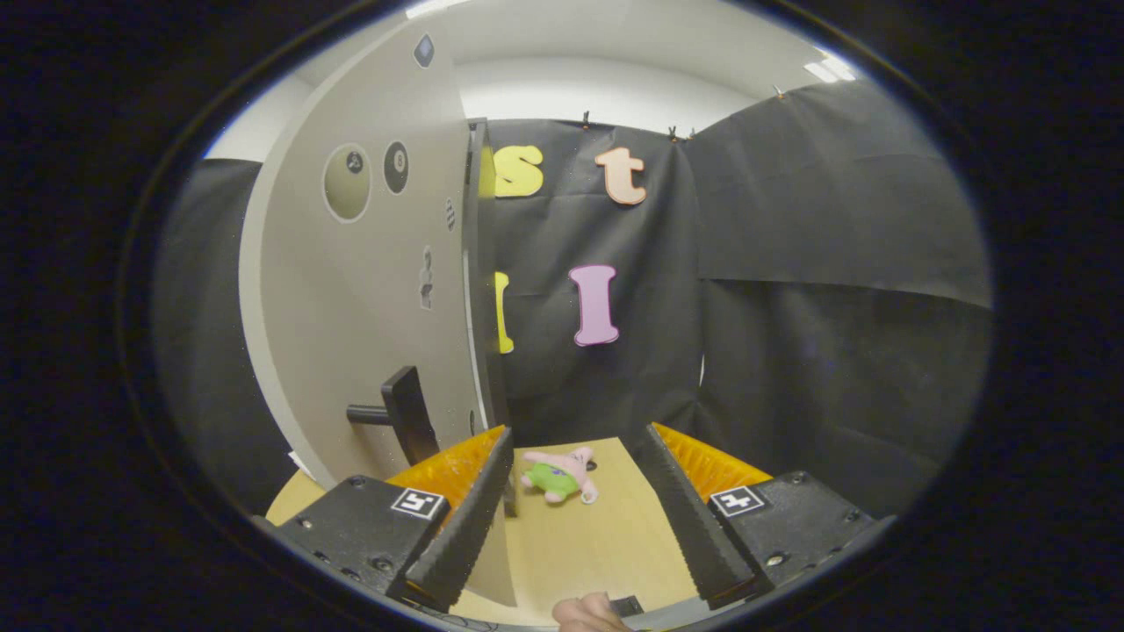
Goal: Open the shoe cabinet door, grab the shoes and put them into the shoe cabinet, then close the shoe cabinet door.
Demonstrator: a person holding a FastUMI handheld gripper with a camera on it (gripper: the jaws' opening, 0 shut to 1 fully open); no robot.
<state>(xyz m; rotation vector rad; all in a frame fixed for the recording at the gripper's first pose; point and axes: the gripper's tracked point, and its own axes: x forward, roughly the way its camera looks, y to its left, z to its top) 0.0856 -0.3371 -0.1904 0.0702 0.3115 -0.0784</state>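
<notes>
- Gripper view: shoe cabinet door (369, 290) = beige panel, swung out, seen near edge-on; stands left of the fingers and rises well above them.
- Door's free edge (479, 281) is dark, runs vertical, lower end drops behind the left finger tip.
- Black handle (406, 423) sticks out from door face on a short stem, just above/beyond the left finger body; not touching it as far as I can tell.
- Round stickers (348, 182) + a few small marks on upper door face.
- Gripper (580, 456): fingers apart, wide gap, nothing clamped. Left finger (465, 518) sits close by door edge, contact unclear. Right finger (689, 509) over bare tabletop.
- Orange ribbed backing on both fingers, small square marker on each black body.
- Pink/green plush toy (562, 474) lies on tan table (588, 544), just ahead of the tips, between the fingers, nearer the left one.
- Bit of a person's hand (588, 613) at table's near side, between finger bases.
- Black cloth wall behind table and to the right.
</notes>
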